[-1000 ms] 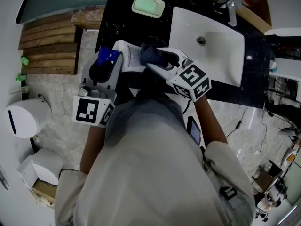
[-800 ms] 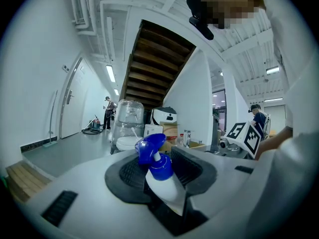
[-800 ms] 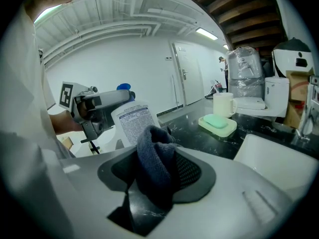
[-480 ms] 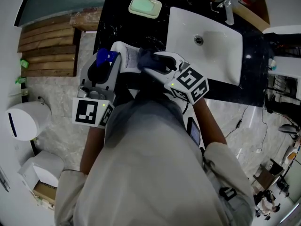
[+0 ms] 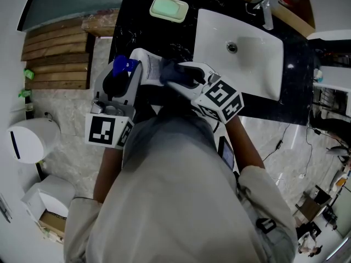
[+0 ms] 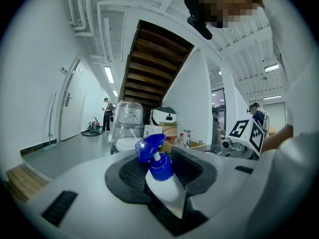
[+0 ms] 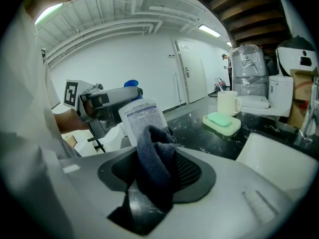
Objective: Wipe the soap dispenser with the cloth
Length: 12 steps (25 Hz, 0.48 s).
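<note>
Left gripper view: left gripper (image 6: 160, 171), jaws part-way apart, clamps the dispenser (image 6: 168, 192) near its neck. The long axis is tilted. The blue head (image 6: 149, 150) sits uppermost, past the fingertips, with its nozzle toward the left jaw. The white body slants down between the pads.

Right gripper view: right gripper (image 7: 157, 172), jaws closed on a bunched dark cloth (image 7: 153, 161). The cloth tip lies against the dispenser's label, just ahead of the jaws.

Further ahead and right of the jaws:
- dish (image 7: 230, 128) holding green soap (image 7: 218, 118)
- mug (image 7: 228, 103) behind it, contents unseen
- white sink (image 7: 271, 153) in the black counter (image 7: 192, 133)
</note>
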Available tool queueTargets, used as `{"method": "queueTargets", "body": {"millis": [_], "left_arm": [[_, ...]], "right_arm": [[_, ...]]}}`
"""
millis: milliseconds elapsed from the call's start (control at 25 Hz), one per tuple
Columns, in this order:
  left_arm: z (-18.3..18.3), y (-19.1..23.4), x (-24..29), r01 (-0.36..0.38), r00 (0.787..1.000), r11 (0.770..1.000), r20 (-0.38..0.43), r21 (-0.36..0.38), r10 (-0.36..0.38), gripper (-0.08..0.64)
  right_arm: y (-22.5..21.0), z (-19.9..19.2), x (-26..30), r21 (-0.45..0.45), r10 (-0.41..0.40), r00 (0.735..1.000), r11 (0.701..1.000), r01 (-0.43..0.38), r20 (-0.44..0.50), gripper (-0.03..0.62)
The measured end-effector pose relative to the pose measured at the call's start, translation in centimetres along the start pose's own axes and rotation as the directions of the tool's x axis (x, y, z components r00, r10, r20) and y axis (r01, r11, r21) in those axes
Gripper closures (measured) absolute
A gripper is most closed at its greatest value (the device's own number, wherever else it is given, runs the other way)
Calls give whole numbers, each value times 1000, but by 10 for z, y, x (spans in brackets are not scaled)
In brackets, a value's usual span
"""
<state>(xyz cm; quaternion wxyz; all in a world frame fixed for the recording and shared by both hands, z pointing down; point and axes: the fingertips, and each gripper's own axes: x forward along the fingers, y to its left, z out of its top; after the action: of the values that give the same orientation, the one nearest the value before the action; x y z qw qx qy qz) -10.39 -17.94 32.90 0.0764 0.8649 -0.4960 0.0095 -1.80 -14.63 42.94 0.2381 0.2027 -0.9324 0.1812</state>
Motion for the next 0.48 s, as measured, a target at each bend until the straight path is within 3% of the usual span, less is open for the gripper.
{"method": "queueTargets", "body": {"millis": [280,480], "left_arm": [[-4,0,1,-19,999,1000,-34,19,20,419],[3,-4,3,-5,1000,1000,12,18,5,419]], "right_arm": [[4,6,-2,-28,9,1000,1000,-9,-1,413],[11,13,-3,-43,26,1000,999,-26,-2,413]]}}
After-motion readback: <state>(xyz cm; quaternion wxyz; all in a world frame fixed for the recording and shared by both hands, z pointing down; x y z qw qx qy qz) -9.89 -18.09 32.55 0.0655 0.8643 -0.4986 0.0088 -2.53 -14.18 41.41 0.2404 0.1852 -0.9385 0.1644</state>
